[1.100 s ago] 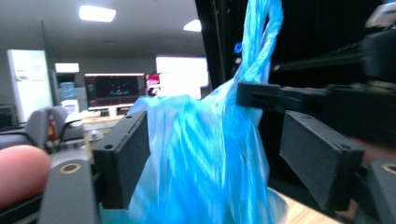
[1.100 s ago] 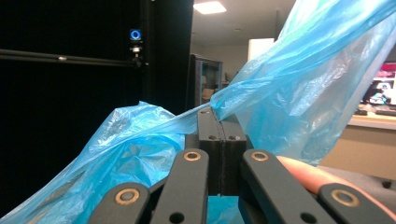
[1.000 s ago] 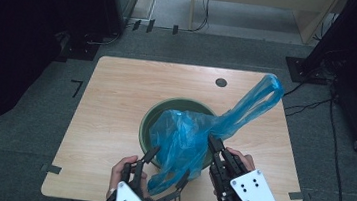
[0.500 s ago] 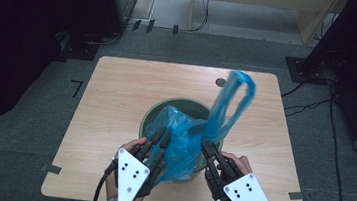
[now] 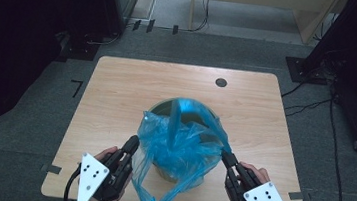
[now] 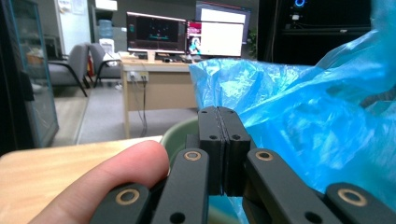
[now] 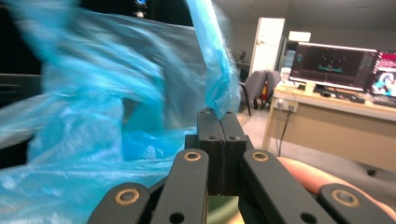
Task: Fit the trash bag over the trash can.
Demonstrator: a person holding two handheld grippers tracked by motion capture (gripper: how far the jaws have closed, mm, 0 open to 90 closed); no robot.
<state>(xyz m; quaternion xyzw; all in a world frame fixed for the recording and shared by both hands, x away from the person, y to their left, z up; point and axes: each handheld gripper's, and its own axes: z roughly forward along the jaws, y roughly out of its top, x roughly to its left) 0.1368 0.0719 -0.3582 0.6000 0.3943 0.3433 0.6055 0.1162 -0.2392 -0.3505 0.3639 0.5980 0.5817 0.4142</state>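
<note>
Blue plastic bag (image 5: 179, 143) billows over the green bin (image 5: 165, 110) at mid-counter (image 5: 117, 89), my left gripper (image 5: 130, 146) and right gripper (image 5: 226, 156) jaws pinched shut on its near edges; lining under way, next needs spreading the mouth around the rim.

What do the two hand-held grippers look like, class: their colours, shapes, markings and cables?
The left gripper and the right gripper each have two black jaws on black link arms with brass-coloured pivot rings. Each carries a pale three-cornered plate with small dark dots. A black cable loops from the left one. No sleeves are visible.
</note>
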